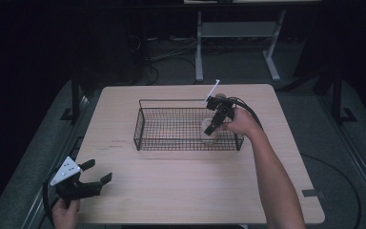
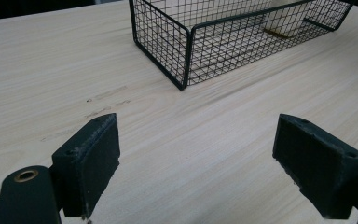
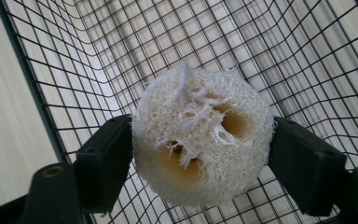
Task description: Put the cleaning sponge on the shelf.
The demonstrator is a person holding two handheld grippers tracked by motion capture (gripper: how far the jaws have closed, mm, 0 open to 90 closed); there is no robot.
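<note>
The loofah piece (image 3: 200,140) sat clamped between the jaws of my right tool (image 1: 213,125), held by its sides with the hollow cut face toward the camera, inside the right end of the wire basket (image 1: 145,125), probably so I could set it down flat on the mesh. My left tool (image 1: 96,173) waited released over the worktop (image 1: 181,186), well apart from the basket.

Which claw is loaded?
The right claw, shut on the loofah over the wire basket. The left claw gapes empty.
</note>
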